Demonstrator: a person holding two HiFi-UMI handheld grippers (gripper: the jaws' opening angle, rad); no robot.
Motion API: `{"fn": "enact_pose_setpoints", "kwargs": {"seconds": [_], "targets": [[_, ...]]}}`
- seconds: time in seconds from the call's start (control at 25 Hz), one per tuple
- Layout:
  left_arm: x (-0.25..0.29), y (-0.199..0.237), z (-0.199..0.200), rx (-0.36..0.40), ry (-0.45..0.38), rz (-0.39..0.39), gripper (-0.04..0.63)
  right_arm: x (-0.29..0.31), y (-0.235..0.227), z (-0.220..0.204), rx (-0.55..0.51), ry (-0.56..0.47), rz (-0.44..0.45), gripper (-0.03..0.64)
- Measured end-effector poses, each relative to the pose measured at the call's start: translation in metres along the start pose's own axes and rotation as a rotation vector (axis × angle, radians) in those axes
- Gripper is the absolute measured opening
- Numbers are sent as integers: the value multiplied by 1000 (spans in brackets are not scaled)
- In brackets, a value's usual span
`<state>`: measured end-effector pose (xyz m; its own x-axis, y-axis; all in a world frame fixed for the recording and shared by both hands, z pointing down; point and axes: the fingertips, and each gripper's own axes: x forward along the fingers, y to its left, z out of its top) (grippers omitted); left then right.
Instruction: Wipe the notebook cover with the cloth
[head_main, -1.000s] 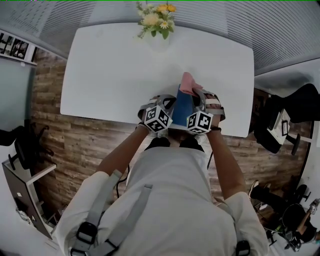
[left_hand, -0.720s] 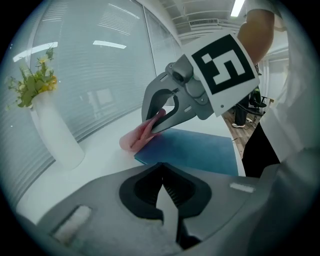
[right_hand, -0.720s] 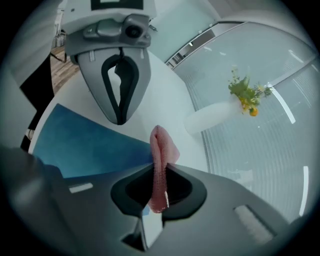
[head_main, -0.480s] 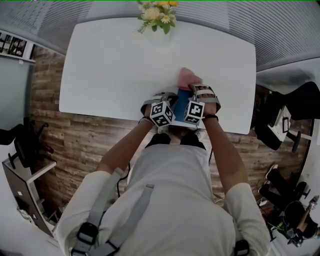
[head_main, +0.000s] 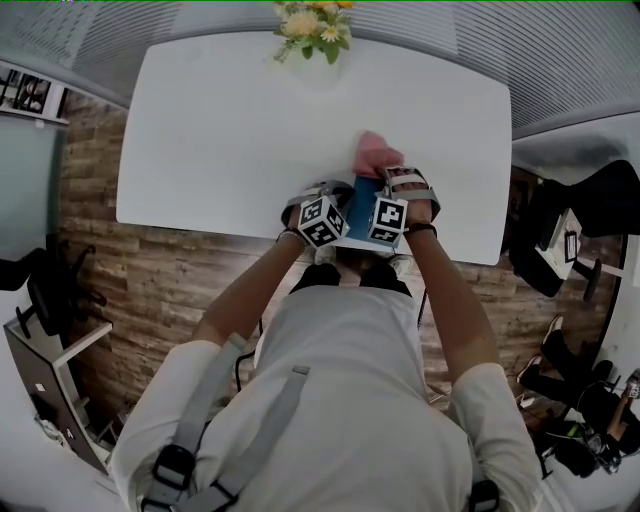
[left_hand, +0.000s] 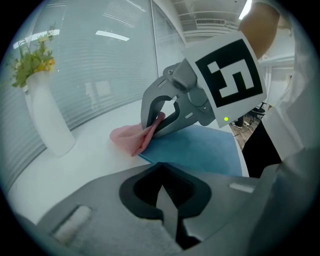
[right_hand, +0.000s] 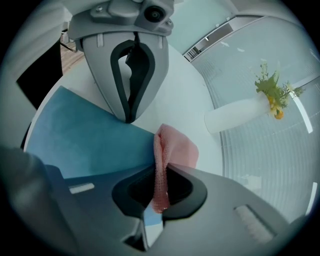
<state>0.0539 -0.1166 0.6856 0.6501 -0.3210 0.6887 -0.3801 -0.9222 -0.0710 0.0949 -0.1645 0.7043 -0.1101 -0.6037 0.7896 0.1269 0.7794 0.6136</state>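
A blue notebook (head_main: 362, 205) lies flat near the front edge of the white table (head_main: 220, 130). My right gripper (right_hand: 161, 175) is shut on a pink cloth (right_hand: 172, 147), which hangs over the notebook's far edge onto the table; the head view shows the cloth (head_main: 372, 155) just beyond the notebook. My left gripper (left_hand: 161, 172) is shut with nothing in it. In the right gripper view its closed tips (right_hand: 129, 117) rest at the edge of the notebook (right_hand: 85, 140). The left gripper view shows the notebook (left_hand: 200, 150) and the cloth (left_hand: 131, 139) caught in the right gripper's jaws.
A white vase with yellow and white flowers (head_main: 315, 35) stands at the table's far edge, also in the left gripper view as the vase (left_hand: 47, 122) and in the right gripper view as the vase (right_hand: 235, 115). Wooden floor and office chairs surround the table.
The two grippers have drawn closer together over the notebook. The right one has carried the cloth slightly toward the notebook's far end.
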Motion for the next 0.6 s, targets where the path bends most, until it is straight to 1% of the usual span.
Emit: {"fn": "enact_pose_setpoints", "kwargs": {"seconds": [0.24,0.6], "targets": [[0,0,0,-4,10,-3,-5,-5,5,2,-21,1,4,3],[3,2,-2,-20,15,-15,-5,-9,15,5,-21,-5,25,3]]}}
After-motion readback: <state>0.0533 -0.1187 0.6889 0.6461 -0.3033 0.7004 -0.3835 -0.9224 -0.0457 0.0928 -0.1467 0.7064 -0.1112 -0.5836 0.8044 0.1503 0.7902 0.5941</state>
